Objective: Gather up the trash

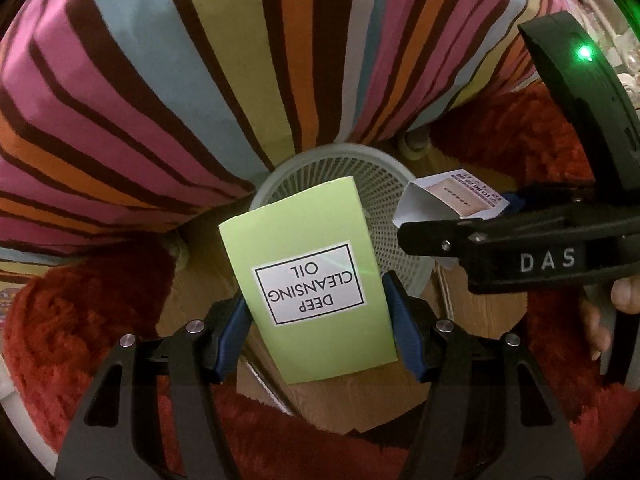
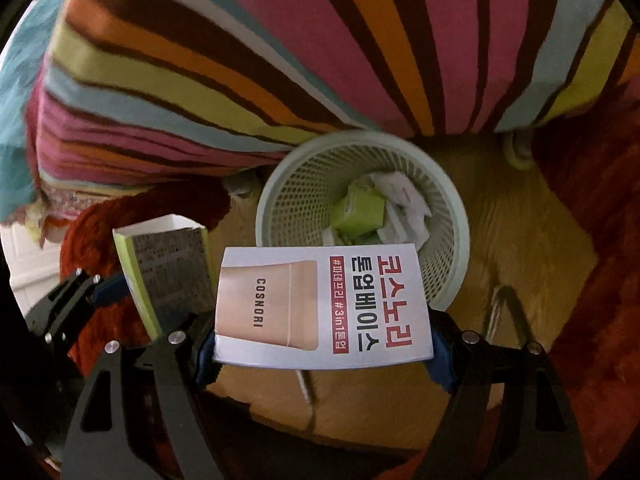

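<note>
— Carrying both cartons to the bin was the step in hand, wasn't it? What did each gripper have?

— Yes. The left gripper (image 1: 318,312) had its blue pads pinching the green carton (image 1: 308,276) by its two side faces, the "Deep Cleansing Oil" label reading upside down from the wrist. The right gripper (image 2: 324,344) was clamped the same way across the white Cosnori carton (image 2: 322,306), held flat and crosswise between the pads.

— And the bin?

— The pale mesh wastebasket (image 2: 448,216) stood on the wooden floor (image 2: 520,248), close against the striped bedding (image 2: 280,40), with red shaggy rug (image 2: 592,280) on either side. It already held a green box and some crumpled white paper. In the right wrist view the white carton covered the basket's near rim; in the left wrist view the green carton lay across its opening.

— So what did the next move call for?

— In my judgement, getting each carton squarely over the mouth, then spreading the jaws so it dropped inside. The two grippers were close together, so releasing one at a time looked safer. The white carton, held broadside, seemed likelier to catch on the rim; tipping it end-down first would have helped.
</note>
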A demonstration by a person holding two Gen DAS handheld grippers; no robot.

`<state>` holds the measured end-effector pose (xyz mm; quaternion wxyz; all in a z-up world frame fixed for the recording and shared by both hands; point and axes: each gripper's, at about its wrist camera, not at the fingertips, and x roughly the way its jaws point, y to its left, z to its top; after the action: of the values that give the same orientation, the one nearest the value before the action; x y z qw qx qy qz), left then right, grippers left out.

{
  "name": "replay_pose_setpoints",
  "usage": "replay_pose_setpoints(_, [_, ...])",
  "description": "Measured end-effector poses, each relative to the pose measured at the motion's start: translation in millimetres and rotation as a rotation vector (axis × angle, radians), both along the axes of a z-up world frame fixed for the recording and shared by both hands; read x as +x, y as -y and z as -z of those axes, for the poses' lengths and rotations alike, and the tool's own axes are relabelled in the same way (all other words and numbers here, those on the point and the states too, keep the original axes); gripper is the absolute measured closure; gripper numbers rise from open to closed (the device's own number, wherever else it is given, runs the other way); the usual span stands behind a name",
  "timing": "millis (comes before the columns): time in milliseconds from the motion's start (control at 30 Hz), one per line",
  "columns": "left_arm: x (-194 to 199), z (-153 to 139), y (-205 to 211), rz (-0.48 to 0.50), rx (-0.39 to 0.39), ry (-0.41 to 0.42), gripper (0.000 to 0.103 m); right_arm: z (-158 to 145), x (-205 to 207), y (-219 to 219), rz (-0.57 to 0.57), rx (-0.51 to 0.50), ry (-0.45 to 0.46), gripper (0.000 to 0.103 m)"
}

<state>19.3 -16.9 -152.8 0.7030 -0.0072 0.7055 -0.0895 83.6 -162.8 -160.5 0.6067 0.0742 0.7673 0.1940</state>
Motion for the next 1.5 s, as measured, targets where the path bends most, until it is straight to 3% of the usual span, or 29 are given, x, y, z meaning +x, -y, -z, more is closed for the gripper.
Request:
replay_pose_setpoints(433, [20, 54, -5, -0.055, -0.048, -0.213, 0.041, 50, 7, -6, 0.069, -0.039, -0.144, 0.027])
replay_pose_setpoints(867, [25, 89, 0, -0.072, -0.058, -0.349, 0.039, 74, 10, -8, 0.101, -0.034, -0.223, 0.027])
replay_pose_setpoints(933, [26, 91, 0, -0.077, -0.058, -0.359, 0.037, 76, 10, -7, 0.106, -0.028, -0.233, 0.026])
replay_pose_setpoints(967, [26, 92, 0, -0.083, -0.057, -0.362, 0.026, 77, 10, -7, 0.106, -0.026, -0.24, 0.026])
replay_pose_setpoints(1033, [27, 94, 0, -0.089, -0.054, -0.366, 0.019, 81, 9, -8, 0.111, -0.026, -0.248, 0.025])
replay_pose_setpoints(1133, [27, 95, 1, -0.085, -0.058, -0.372, 0.019, 79, 11, -6, 0.132, -0.031, -0.23, 0.008])
replay_pose_setpoints(1300, [27, 87, -1, -0.087, -0.033, -0.341, 0.019, 71, 12, -5, 0.144, -0.036, -0.198, 0.008])
replay_pose_setpoints(1500, [27, 57, -8, -0.113, -0.012, -0.214, 0.019, 41, 14, -9, 0.082, 0.0, -0.098, 0.008])
